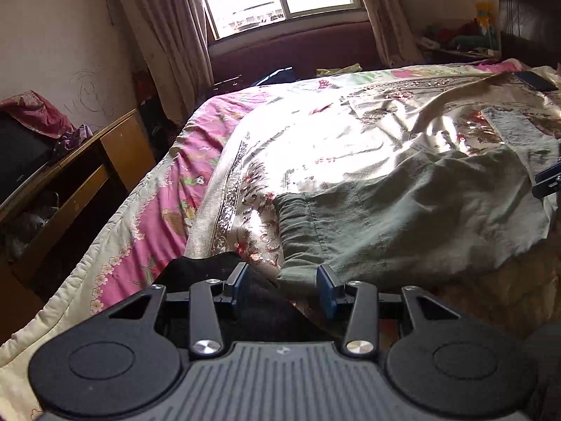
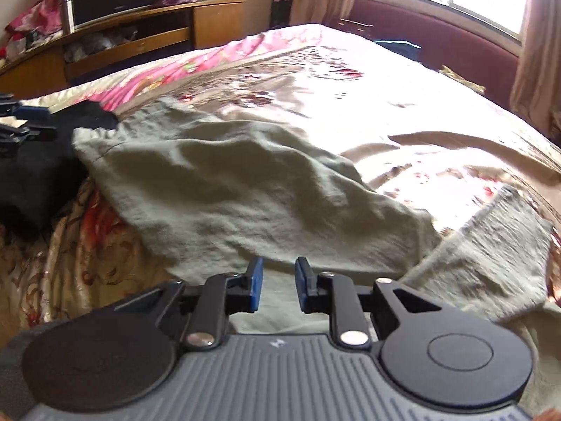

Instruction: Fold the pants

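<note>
The pants [image 2: 224, 189] lie rumpled on the bed [image 1: 266, 133], not folded yet, so I think the next move is to grab an edge and lift it over. The left gripper [image 1: 282, 289] sits low by the waistband, fingers spread and holding nothing. The right gripper [image 2: 278, 286] hovers over the cloth, open too.

No readable text, label, brand or number shows in either view.
</note>
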Action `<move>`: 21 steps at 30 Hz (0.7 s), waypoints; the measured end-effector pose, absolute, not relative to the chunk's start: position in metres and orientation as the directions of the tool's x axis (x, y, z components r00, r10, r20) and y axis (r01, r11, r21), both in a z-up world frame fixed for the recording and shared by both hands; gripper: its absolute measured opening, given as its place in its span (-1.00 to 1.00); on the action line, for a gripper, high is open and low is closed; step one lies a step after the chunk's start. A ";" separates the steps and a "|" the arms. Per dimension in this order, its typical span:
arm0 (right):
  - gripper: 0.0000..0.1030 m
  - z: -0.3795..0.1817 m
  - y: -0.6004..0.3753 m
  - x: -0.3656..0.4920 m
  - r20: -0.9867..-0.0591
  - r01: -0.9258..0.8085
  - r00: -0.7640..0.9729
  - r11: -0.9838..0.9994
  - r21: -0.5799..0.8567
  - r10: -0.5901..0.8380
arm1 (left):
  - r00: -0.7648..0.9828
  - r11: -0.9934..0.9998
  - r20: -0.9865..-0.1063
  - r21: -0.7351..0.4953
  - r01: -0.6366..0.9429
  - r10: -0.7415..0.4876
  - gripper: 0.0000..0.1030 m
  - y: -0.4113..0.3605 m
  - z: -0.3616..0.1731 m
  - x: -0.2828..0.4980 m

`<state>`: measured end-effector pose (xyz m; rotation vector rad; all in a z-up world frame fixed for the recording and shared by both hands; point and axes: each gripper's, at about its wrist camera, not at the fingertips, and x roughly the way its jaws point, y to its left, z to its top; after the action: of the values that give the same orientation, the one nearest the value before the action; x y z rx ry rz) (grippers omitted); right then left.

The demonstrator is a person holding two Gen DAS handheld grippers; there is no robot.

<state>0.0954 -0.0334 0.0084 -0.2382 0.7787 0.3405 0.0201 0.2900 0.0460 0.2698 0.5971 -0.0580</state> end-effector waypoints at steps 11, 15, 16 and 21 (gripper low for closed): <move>-0.06 -0.001 -0.148 0.267 -0.738 0.146 0.672 0.987 0.061 -0.054 | 0.676 0.874 -0.593 -0.102 0.475 -0.437 0.19 0.098 0.010 0.086; -0.06 -0.030 -0.147 0.314 -0.766 0.215 0.634 0.976 0.040 -0.109 | 0.620 0.852 -0.623 -0.157 0.499 -0.477 0.19 0.053 -0.005 0.107; -0.09 -0.034 -0.147 0.319 -0.759 0.229 0.637 0.973 0.020 -0.135 | 0.609 0.849 -0.631 -0.158 0.505 -0.480 0.19 0.044 -0.008 0.111; -0.96 -0.022 -0.182 0.318 -0.760 0.270 0.644 0.956 0.115 -0.091 | 0.598 0.839 -0.662 -0.088 0.538 -0.453 0.18 0.017 -0.019 0.114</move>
<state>0.3177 -0.1821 -0.0216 0.2264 0.8480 -0.2077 0.1138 0.0166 -0.0190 0.1255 0.7308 -0.5762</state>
